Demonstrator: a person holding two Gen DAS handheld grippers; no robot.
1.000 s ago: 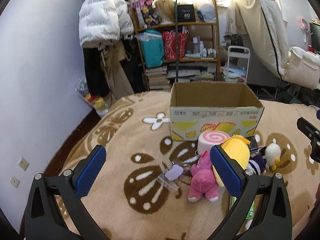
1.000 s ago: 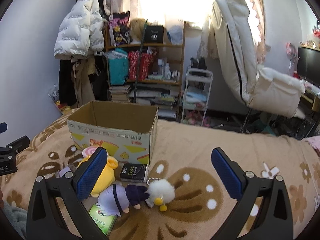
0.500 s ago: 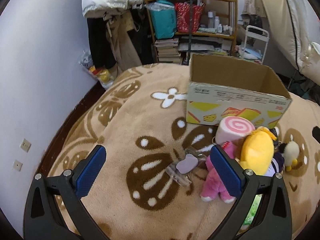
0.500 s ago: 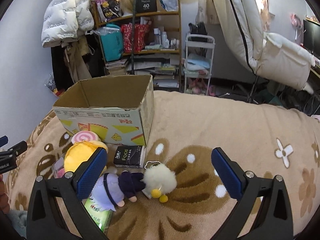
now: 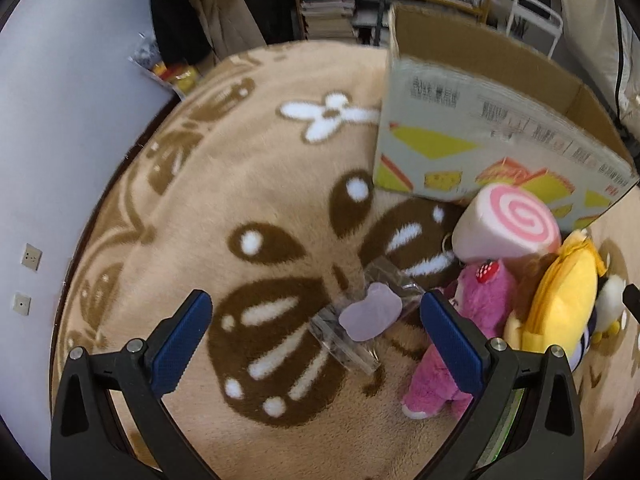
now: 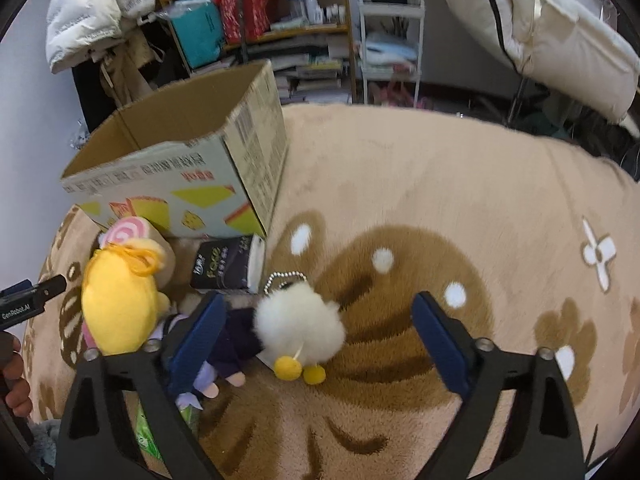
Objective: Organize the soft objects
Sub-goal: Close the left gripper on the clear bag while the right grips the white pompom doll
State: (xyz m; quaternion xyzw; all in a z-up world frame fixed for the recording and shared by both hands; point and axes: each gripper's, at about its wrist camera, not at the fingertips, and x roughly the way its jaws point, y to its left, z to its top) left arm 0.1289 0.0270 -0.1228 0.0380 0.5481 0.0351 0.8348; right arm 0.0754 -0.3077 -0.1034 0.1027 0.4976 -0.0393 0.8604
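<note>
Soft toys lie on a tan blanket in front of an open cardboard box [image 5: 488,120], also in the right wrist view [image 6: 192,168]. My left gripper [image 5: 316,336] is open above a lilac toy in a clear packet [image 5: 370,316]. Right of it lie a pink plush bear [image 5: 476,312], a pink swirl roll cushion [image 5: 508,224] and a yellow plush [image 5: 560,304]. My right gripper [image 6: 316,336] is open over a white fluffy chick keychain [image 6: 300,326]. A purple doll [image 6: 228,344] and the yellow plush [image 6: 120,300] lie to its left.
A black tissue pack [image 6: 228,264] lies by the box corner. A green packet [image 6: 148,436] is under my right gripper's left finger. Shelves [image 6: 280,20], a white cart [image 6: 390,40] and a chair [image 6: 560,40] stand beyond the blanket. A wall [image 5: 60,160] is at left.
Both grippers have tilted down and moved closer to the toys. The left now frames the lilac packet, the right frames the white chick. Both stay open.
</note>
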